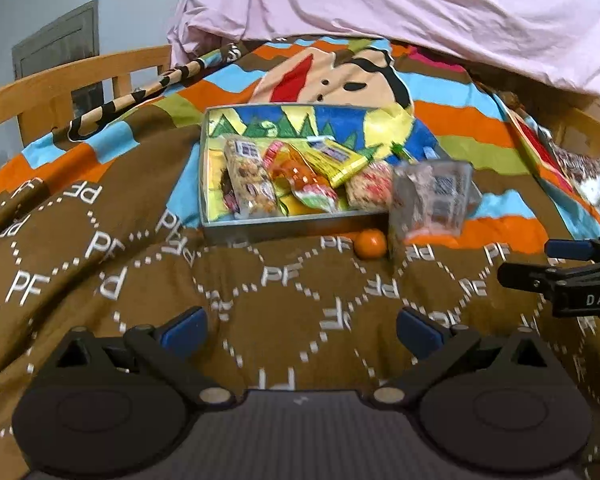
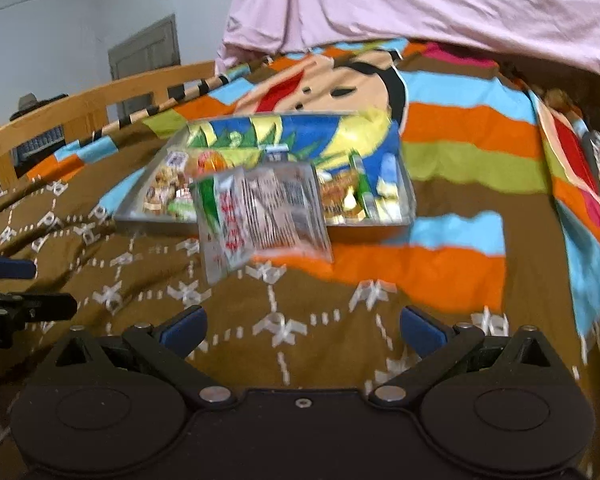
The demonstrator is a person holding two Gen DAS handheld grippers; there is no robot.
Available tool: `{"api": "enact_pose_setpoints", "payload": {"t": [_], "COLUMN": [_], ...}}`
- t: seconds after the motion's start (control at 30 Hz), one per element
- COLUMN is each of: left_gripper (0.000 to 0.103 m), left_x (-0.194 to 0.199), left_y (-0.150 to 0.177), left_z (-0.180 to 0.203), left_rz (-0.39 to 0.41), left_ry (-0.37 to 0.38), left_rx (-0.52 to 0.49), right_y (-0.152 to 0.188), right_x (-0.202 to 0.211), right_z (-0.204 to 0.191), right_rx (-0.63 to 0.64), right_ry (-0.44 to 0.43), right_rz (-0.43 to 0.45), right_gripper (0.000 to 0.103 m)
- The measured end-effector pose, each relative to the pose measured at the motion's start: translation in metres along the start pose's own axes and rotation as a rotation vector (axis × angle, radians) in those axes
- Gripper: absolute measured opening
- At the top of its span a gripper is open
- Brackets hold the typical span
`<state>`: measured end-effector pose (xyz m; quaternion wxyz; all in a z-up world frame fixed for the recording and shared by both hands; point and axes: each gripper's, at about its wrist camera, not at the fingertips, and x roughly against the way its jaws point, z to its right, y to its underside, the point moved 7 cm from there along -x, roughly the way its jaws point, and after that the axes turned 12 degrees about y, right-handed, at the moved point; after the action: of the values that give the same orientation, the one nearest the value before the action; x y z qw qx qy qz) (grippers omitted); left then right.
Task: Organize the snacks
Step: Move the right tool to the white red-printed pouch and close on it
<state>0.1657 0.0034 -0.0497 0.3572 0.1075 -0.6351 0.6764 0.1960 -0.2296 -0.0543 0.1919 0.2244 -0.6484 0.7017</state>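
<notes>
A shallow grey tray with a colourful liner sits on the bed and holds several snack packets. A clear snack packet leans at the tray's front right corner; it shows blurred in the right wrist view, in front of the tray. A small orange fruit lies against the tray's front wall. My left gripper is open and empty, well short of the tray. My right gripper is open and empty, and shows at the right edge of the left wrist view.
A brown patterned blanket with bright stripes covers the bed. A pink sheet hangs behind. A wooden bed rail runs along the left. More packets lie at the far right.
</notes>
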Motion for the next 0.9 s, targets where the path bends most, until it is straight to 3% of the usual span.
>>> {"api": "enact_pose_setpoints", "payload": {"t": [0.3,0.43,0.9], "left_gripper": [0.103,0.103,0.103], "left_x": [-0.036,-0.049,-0.075], "left_y": [-0.023,-0.027,-0.033], "left_z": [-0.017,-0.017,-0.029], "left_rz": [0.006,-0.001,-0.009], "left_ry": [0.019,0.042,0.047], "left_rx": [-0.038,-0.060,-0.034], "right_y": [-0.038,-0.047,-0.054], "right_x": [-0.054,-0.072,-0.084], "right_z": [-0.006,-0.008,-0.030], "right_rx": [0.002,-0.013,-0.006], "right_ry": [-0.038,-0.054,-0.132], "right_rz": [0.058,0.040,0.020], "right_gripper": [0.102,0.102,0.102]}}
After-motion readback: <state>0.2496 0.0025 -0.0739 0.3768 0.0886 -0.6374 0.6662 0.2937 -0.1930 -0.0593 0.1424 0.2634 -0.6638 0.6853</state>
